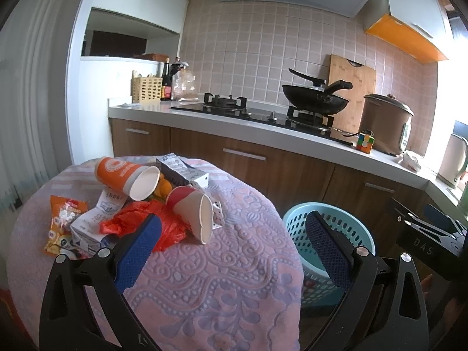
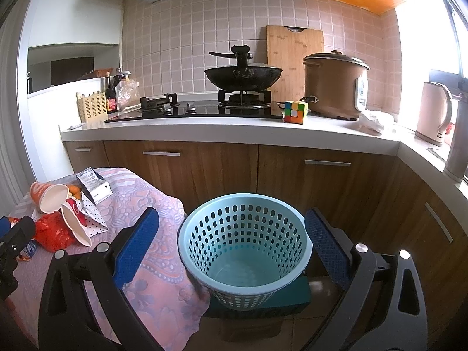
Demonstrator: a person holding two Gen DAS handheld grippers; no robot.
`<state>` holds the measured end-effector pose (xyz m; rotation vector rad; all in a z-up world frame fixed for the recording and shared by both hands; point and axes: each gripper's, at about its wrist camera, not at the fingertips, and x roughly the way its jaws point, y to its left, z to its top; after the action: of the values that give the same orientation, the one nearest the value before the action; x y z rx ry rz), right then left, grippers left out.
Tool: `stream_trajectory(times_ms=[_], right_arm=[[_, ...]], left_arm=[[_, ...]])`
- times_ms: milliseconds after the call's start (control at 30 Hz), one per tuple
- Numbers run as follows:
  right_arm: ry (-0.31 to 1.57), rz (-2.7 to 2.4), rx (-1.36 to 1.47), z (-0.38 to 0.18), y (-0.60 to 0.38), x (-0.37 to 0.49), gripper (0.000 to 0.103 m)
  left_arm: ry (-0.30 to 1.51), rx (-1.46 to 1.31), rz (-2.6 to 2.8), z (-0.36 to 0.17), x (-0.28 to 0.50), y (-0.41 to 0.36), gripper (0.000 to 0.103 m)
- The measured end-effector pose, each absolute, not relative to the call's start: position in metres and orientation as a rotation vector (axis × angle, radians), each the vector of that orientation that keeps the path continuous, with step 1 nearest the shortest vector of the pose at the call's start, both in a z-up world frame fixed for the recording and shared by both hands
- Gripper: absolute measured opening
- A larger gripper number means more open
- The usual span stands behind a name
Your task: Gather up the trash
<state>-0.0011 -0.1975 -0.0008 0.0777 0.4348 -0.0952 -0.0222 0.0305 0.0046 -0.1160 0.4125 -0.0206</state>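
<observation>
While both claws, left claw (image 1: 231, 248) and right claw (image 2: 231, 245), gape empty, tipped cups (image 1: 191, 215) centre-left could roll off the worktop (image 1: 222, 278), missing the basket (image 2: 245, 245).

two paper cups (image 1: 128, 180) (image 1: 191, 213), two cartons (image 1: 182, 169) (image 1: 87, 229), one basket (image 2: 244, 248).

Your left gripper's blue pad covers the near end of the red plastic bag (image 1: 140, 213), and the white carton (image 1: 84, 231) beside it is partly buried under a receipt. Something orange (image 1: 162, 188) sits wedged behind the two paper cups — you can't tell what it is. The basket (image 1: 295, 222) is half hidden by the cloth and your pad in the left view. In the right view, the snack packet (image 2: 25, 253) is mostly behind the other gripper. The kettle (image 1: 453, 161) runs off the frame edge.
</observation>
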Motion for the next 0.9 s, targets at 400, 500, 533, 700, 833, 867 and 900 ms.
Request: stream_trajectory(times_ms=[400,500,533,700,833,867,900], right_arm=[[0.440,-0.060,0.054,-0.001,-0.176,0.005,0.095],[0.444,-0.030,0.047,-0.005,-0.164,0.009,0.095],[0.446,-0.017,0.044,-0.006,-0.160,0.010,0.090],[0.496,0.088,0.017,-0.015,-0.127,0.022,0.070],[0.523,0.168,-0.003,-0.022,-0.097,0.031,0.054],[0.527,0.194,-0.016,-0.024,-0.087,0.032,0.053],[0.528,0.210,-0.024,-0.024,-0.080,0.032,0.052]], left_arm=[[0.418,-0.111,0.020,-0.001,-0.020,0.047,0.096],[0.439,-0.118,0.034,-0.010,-0.020,0.053,0.096],[0.443,-0.115,0.042,-0.012,-0.020,0.055,0.096],[0.447,-0.111,0.125,-0.022,-0.023,0.078,0.096],[0.430,-0.124,0.253,-0.020,-0.030,0.115,0.096],[0.427,-0.129,0.292,-0.019,-0.033,0.130,0.096],[0.428,-0.132,0.318,-0.018,-0.034,0.140,0.096]])
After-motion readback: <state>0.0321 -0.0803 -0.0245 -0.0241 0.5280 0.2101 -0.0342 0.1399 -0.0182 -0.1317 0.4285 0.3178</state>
